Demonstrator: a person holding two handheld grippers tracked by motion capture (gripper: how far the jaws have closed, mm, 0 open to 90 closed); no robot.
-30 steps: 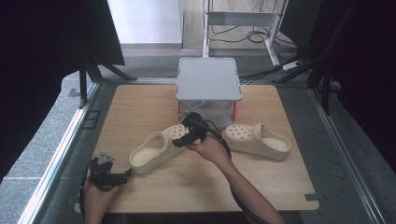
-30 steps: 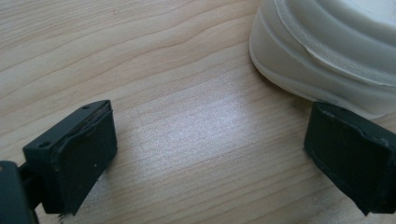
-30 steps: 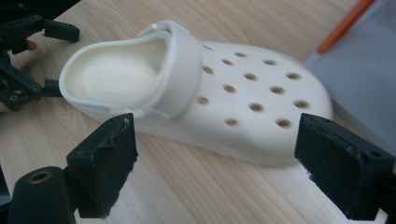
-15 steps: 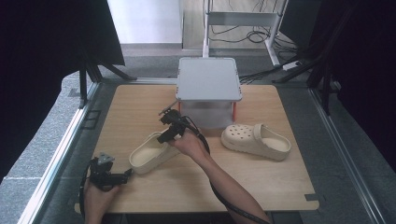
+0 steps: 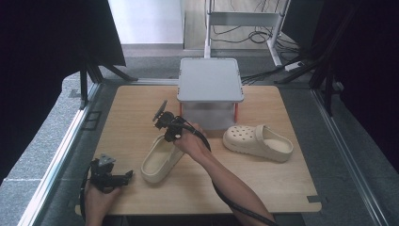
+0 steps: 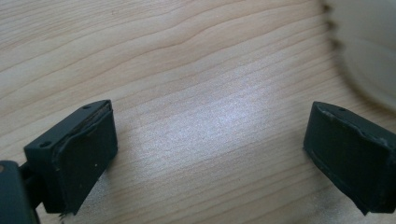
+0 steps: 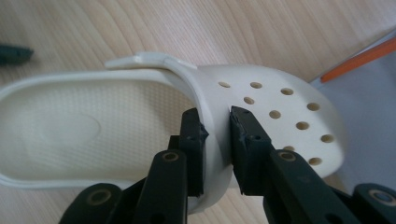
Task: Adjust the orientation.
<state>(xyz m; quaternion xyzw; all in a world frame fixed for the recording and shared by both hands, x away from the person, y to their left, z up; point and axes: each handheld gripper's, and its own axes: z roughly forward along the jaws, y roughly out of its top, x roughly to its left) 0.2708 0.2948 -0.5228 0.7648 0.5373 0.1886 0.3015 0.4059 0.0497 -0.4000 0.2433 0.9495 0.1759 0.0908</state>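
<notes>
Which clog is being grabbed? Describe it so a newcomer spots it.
Start at the grey box at the table's far edge. Two cream clogs lie in front of it; it's the left clog. Unlike the right clog, the right tongs pinch its upper's edge.

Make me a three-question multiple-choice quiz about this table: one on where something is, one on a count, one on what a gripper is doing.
1. Where is the grey box?
A. at the far edge of the table
B. at the near edge
C. on the floor

2. How many cream clogs lie on the table?
A. one
B. two
C. three

3. What is the right gripper doing?
A. hanging open in the air
B. pinching the left clog at its upper
C. holding the box lid

Answers: 1 A, the box sits at the back, beyond both clogs. 2 B, the left clog and the right clog. 3 B, its jaws have just been closing and clamp the holed upper.
</notes>
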